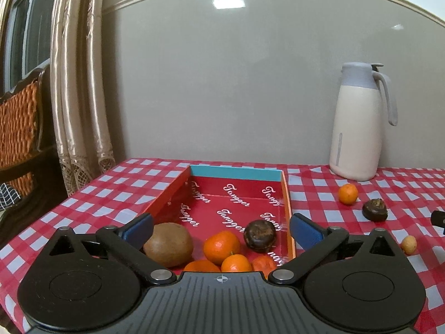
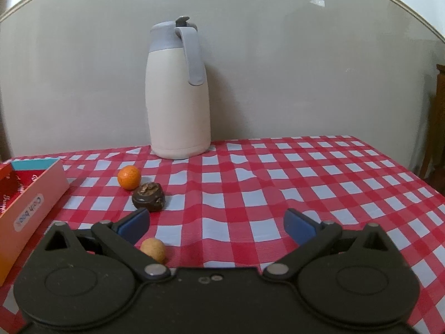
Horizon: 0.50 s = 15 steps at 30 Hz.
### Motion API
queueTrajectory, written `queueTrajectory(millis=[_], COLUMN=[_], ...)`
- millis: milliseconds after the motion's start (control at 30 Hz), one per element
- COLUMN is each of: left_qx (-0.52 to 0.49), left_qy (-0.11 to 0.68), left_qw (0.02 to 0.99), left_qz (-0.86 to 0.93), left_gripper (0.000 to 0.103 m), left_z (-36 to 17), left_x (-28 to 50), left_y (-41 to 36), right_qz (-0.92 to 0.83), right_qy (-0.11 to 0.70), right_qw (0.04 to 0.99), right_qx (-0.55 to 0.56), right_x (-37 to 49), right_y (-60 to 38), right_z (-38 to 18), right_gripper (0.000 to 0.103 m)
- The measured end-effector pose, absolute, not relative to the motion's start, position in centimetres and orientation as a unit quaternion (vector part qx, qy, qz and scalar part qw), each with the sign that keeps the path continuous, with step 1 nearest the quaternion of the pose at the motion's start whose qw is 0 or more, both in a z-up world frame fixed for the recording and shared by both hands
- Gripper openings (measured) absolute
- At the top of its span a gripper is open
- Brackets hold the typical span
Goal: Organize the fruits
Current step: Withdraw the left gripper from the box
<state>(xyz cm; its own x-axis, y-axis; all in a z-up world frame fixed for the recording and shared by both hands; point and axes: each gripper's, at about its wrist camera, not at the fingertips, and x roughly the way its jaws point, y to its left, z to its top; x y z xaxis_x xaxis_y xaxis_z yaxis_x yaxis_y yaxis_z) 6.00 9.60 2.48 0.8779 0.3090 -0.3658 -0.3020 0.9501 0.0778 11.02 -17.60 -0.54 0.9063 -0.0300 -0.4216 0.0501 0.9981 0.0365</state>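
Both the left gripper point(image 1: 221, 229) and right gripper point(image 2: 216, 224) gape empty. Right should centre low over the small tan fruit point(image 2: 153, 249) near the tabletop's front edge, squeezing gently, then carry it to the red box point(image 1: 287, 203).

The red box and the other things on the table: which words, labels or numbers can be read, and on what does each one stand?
"Tangger": white script, repeated across the inside floor of the red box.
White sticker on the box's outer side wall: handwritten, seemingly two short words, too unclear to read with certainty.
Thermos jug: no text visible.
Left gripper and right gripper: no readable text.
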Motion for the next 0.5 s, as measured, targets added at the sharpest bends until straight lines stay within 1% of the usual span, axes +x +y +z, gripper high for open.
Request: queueTrajectory(millis=[367,500], left_qx=[0.005,0.003], left_qy=[0.19,0.188], left_qw=[0.968,0.967], left_qz=[0.165,0.173], left_gripper=[0.103,0.103], left_z=[2.3,2.0], left_x=[6.1,6.0], left_y=[10.0,10.7], right_qz=[0.008,0.018], right_qy=[0.205,0.202], right_qw=[0.978,0.979], right_qx=[0.042,0.026], right_x=[10.8,11.0], right_y=[-17.9,-16.8], right_z=[-0.3,-0.2], right_gripper=[0.103,0.103])
